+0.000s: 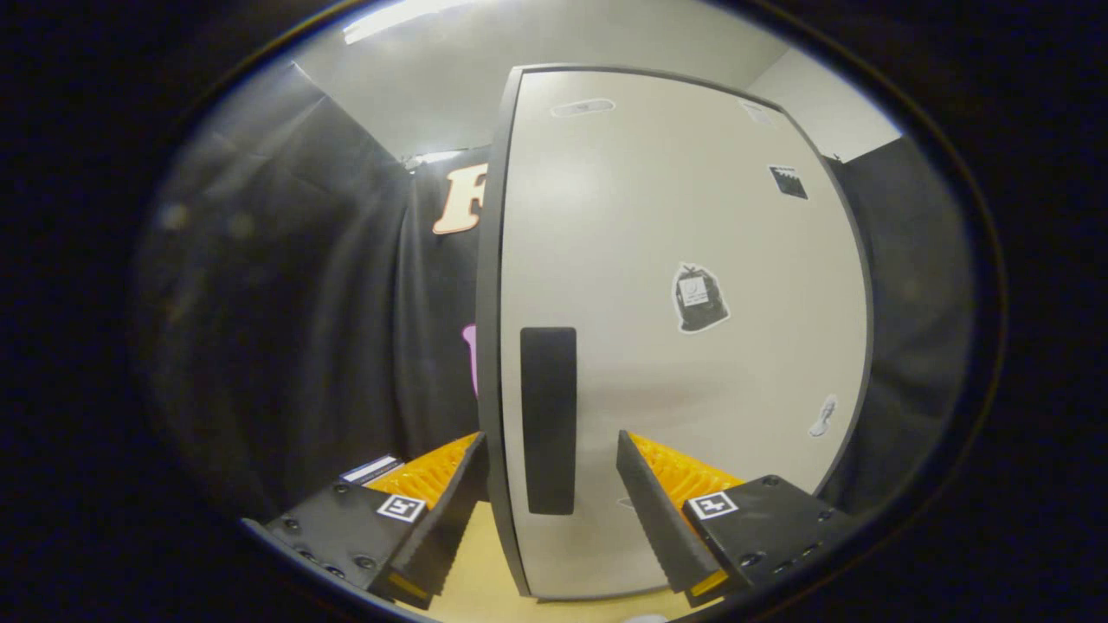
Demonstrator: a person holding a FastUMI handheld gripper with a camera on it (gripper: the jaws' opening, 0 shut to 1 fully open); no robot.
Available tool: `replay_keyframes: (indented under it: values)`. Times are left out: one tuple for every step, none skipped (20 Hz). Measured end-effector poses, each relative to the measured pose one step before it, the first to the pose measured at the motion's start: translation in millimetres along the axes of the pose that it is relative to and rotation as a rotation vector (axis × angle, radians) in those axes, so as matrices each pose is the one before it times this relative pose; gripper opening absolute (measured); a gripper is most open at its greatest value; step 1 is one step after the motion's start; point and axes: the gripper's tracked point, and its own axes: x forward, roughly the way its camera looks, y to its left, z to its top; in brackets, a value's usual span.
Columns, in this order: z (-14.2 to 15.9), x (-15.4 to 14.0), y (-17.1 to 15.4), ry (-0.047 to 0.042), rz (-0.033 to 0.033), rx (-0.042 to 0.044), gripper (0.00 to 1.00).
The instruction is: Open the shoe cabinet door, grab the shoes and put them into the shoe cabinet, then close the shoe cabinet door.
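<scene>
fingers [551, 472]: spread wide, nothing held, set either side of the handle | door [684, 346]: seen close ahead, its edge and handle [549, 420] framed between the fingers

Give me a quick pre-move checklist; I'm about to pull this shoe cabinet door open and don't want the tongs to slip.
1. Tongs open: ok, fingers spread wide.
2. Dark handle between the fingers: ok, it stands in the gap, near the door's left edge.
3. Fingers pressing on the handle: not ok, both stand apart from it.
4. Shoe cabinet door shut: cannot tell; its left edge is seen against the booth wall, the cabinet body hidden.
5. Room for the door to swing: cannot tell, the space beside the tongs is hidden.
6. Shoes ready nearby: cannot tell.
</scene>
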Motion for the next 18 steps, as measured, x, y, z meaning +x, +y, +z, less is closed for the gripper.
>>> replay_keyframes:
  values:
    - [-2.13, 4.38, -0.59, 0.00324, -0.00748, -0.00134, 0.92]
    - [-1.68, 4.3, 0.35, 0.0045, -0.00198, -0.00226, 0.87]
    - [-0.8, 3.97, -1.02, 0.00181, -0.0088, -0.0006, 0.83]
    - [-0.91, 4.07, -0.77, -0.00148, -0.00918, 0.00081, 0.79]
    - [-0.48, 2.7, -1.08, -0.00353, -0.00883, -0.00091, 0.74]
    - [-0.14, 1.2, -0.7, 0.00168, -0.00773, -0.00042, 0.7]
    - [2.25, 3.55, -0.03, -0.01898, -0.00251, 0.00299, 0.65]
    - [3.94, -0.94, 2.29, -0.00996, -0.00658, 0.00337, 0.61]
    - [-1.66, -3.37, 2.49, 0.00424, 0.00475, 0.00107, 0.56]
    - [3.1, -5.68, 4.18, 0.00527, 0.00629, -0.00757, 0.52]
    - [-2.09, 3.69, -1.84, -0.00626, -0.01167, -0.00733, 0.47]
    - [-1.26, 1.7, 0.5, 0.00374, 0.00154, -0.00555, 0.43]
    - [0.29, 0.79, 0.6, 0.00221, 0.00482, -0.00172, 0.38]
    - [-0.18, -0.39, -0.33, 0.00137, -0.00164, 0.00731, 0.34]
    - [-0.15, -0.67, 0.41, 0.00127, -0.00193, 0.00263, 0.3]
    - [0.41, -0.02, -0.23, -0.00331, -0.00162, -0.00516, 0.25]
    - [0.13, -1.35, 0.13, 0.00024, -0.00238, 0.00776, 0.22]
    - [-0.29, -0.69, -0.19, -0.00308, -0.00172, 0.00606, 0.18]
